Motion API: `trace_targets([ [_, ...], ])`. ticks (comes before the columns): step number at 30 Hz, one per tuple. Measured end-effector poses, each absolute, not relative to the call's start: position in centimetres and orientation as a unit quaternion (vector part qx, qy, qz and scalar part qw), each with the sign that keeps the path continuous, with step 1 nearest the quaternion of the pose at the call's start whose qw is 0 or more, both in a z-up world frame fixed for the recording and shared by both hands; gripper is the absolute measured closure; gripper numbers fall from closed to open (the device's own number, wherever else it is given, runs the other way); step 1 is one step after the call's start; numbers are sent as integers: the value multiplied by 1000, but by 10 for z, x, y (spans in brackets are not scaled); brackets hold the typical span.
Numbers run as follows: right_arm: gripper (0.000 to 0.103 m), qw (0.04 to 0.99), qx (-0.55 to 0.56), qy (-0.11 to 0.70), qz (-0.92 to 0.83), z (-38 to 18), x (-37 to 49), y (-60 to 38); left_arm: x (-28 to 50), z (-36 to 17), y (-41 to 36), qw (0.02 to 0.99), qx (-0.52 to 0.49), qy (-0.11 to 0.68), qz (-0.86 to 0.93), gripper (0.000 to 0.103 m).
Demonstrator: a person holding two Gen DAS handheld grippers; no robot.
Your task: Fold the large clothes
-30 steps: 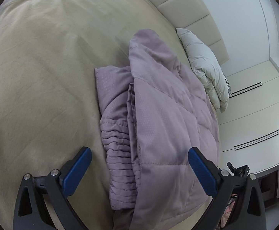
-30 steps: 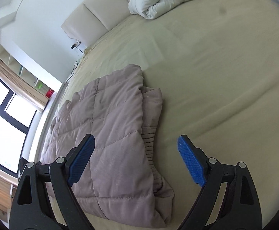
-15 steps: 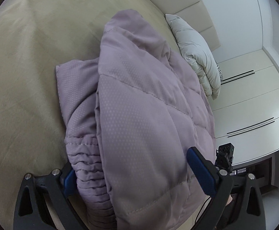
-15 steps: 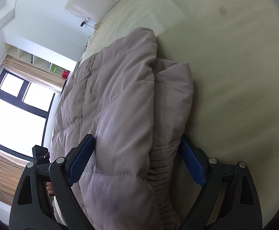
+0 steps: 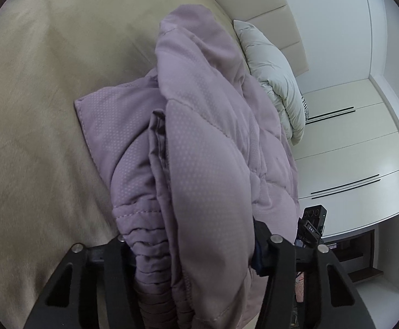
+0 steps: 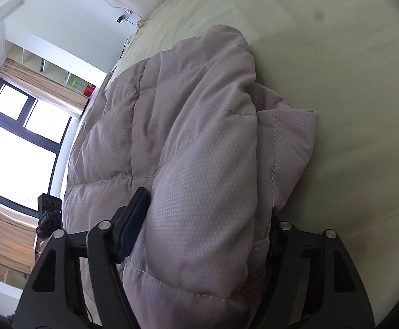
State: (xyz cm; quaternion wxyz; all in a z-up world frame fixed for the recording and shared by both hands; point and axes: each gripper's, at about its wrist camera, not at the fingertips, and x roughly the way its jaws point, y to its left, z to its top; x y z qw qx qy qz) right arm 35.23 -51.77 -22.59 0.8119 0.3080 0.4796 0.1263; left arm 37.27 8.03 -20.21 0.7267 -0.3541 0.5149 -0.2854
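A lilac quilted puffer jacket (image 5: 199,142) lies partly folded on the beige bed (image 5: 35,109). My left gripper (image 5: 191,246) is closed around the jacket's near edge, where the ribbed cuff and padded layers bunch between its two fingers; the blue pads are mostly hidden by fabric. In the right wrist view the same jacket (image 6: 199,150) fills the middle. My right gripper (image 6: 207,219) is closed on the thick folded edge, its left blue pad (image 6: 133,219) pressed into the padding and its right finger buried in the cloth.
A white duvet (image 5: 276,76) lies bunched by the padded headboard (image 5: 267,13). White wardrobes (image 5: 350,150) stand past the bed's edge. A window with curtains (image 6: 16,142) is on the other side. The other gripper's camera (image 6: 48,208) shows beyond the jacket.
Both grippers moved forward onto the jacket's near edge and closed on it; a second ago both were open and clear of the fabric.
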Motion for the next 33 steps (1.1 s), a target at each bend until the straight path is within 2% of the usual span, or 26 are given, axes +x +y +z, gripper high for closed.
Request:
trace_targets([
  [3, 55, 827, 279, 476, 110, -206, 340, -505, 354, -188, 82, 737, -348, 507, -282, 59],
  [6, 64, 837, 268, 465, 105, -186, 318, -494, 324, -168, 83, 752, -322, 502, -281, 62],
  [12, 70, 848, 271, 439, 121, -150, 247, -469, 233, -135, 100, 765, -301, 487, -295, 63],
  [19, 71, 845, 295, 420, 151, -135, 141, -427, 133, -134, 135, 764, -302, 486, -299, 62],
  [23, 71, 836, 322, 423, 136, -161, 101, -423, 121, -159, 140, 761, -309, 497, -279, 59],
  [24, 70, 831, 333, 426, 129, -172, 100, -426, 124, -165, 137, 762, -311, 499, -273, 55],
  [30, 51, 819, 373, 423, 108, -217, 108, -432, 140, -198, 140, 738, -354, 506, -273, 46],
  [33, 48, 818, 380, 418, 105, -226, 112, -433, 142, -203, 140, 736, -362, 505, -268, 44],
])
